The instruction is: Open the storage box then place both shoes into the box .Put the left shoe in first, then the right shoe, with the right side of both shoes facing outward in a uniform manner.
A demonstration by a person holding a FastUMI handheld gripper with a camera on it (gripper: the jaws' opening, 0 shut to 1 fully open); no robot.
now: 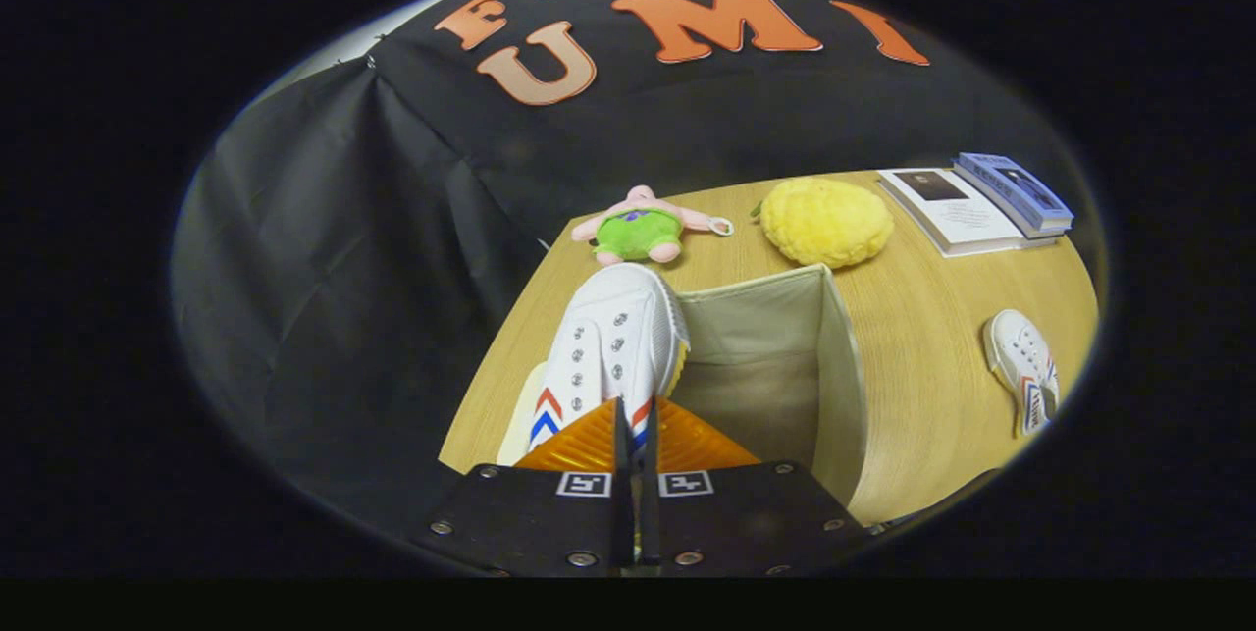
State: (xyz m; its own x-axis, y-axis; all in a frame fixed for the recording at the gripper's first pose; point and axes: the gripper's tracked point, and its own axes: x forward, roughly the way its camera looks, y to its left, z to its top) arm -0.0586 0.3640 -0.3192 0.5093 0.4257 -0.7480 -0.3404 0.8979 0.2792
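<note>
Your gripper (634,430) has its fingers pinched tight on 1 white shoe (610,346) — toe pointing away, over the open storage box (842,356).
The second shoe (1022,368) lies well apart on the wooden table (922,415) — beyond sit a plush toy (643,227), a yellow cushion (826,221) and 2 books (981,204).
</note>
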